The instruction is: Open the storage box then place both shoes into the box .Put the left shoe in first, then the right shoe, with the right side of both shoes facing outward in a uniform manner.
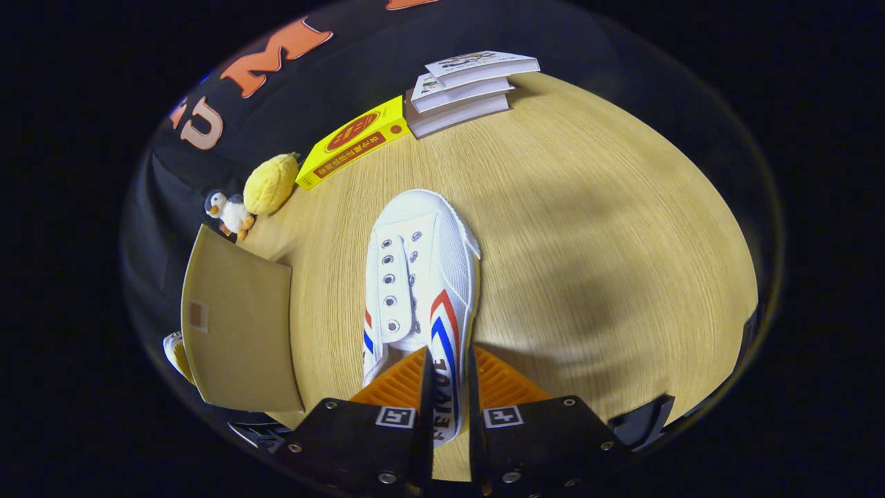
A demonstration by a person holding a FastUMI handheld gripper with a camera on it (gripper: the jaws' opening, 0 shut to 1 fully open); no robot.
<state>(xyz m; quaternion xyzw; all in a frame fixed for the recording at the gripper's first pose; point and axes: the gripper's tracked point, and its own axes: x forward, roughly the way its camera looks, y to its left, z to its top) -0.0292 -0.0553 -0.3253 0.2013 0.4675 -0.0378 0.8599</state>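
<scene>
Fingers (pixel 422 387) are clamped on the heel wall of a white shoe (pixel 422 277), and we have it up over the table (pixel 588 242). Box (pixel 238 332) sits beside us with its flap open, another shoe (pixel 174 353) peeking behind it. So one's likely boxed; this one is left.

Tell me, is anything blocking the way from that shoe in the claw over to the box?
Nothing visible does. The claw is shut on the shoe's side wall near the heel. The box sits just beside the shoe, flap raised, with bare table between them. Another shoe peeks out behind the flap.
</scene>
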